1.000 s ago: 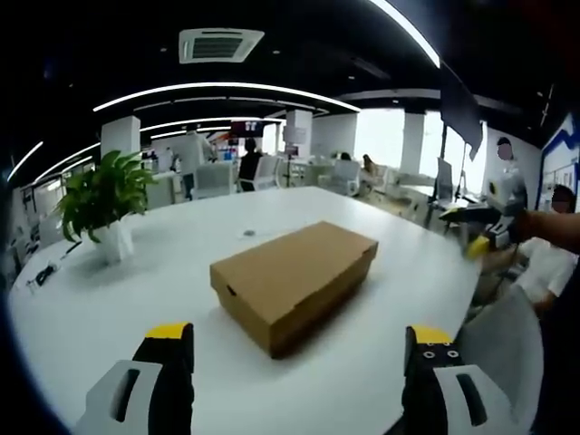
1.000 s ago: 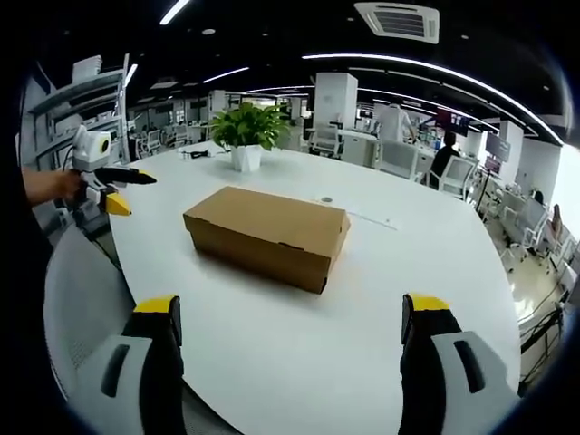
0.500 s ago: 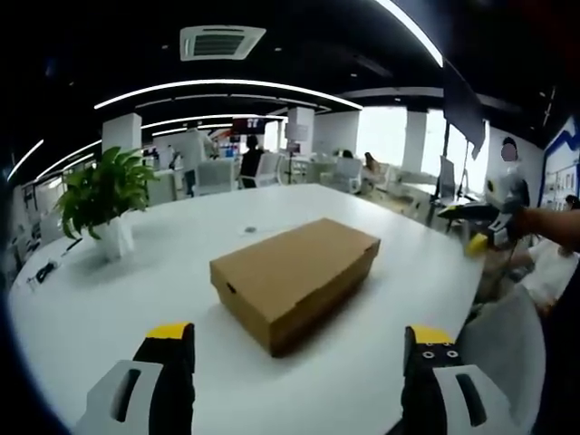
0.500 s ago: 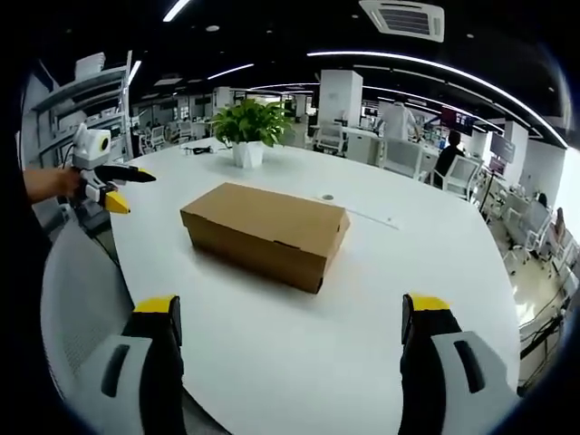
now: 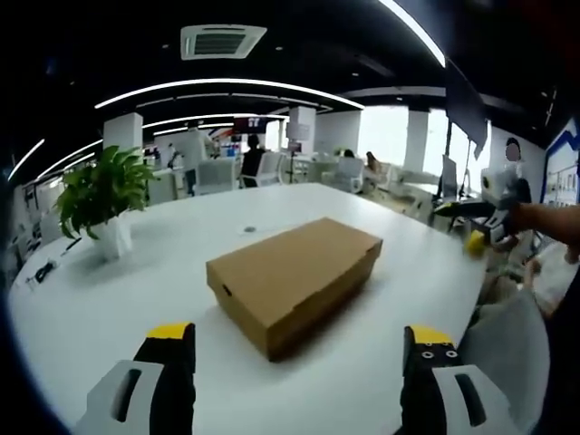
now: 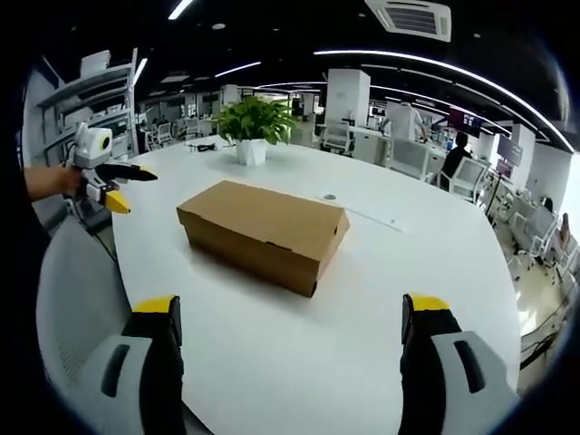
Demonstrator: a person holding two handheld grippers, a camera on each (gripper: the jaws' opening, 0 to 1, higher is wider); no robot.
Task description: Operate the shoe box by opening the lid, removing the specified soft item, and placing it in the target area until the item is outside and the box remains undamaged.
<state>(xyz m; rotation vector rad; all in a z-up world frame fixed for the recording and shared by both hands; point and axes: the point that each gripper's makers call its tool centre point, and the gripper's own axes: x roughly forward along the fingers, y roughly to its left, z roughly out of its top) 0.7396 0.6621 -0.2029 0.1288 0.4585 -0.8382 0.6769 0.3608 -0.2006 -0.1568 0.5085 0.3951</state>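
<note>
I'm looking at the shoe box (image 5: 292, 279), plain brown cardboard, long and low, with its lid shut flat on top. It lies on the white bench (image 5: 82, 317), set at an angle to me, one short end turned my way. From my right tool's view the shoe box (image 6: 263, 234) sits mid-bench, its lid closed all round, corners crisp, no dents that I can see

left gripper (image 5: 296, 362): grey body | black fingers (image 5: 169, 372) | yellow tips
</note>
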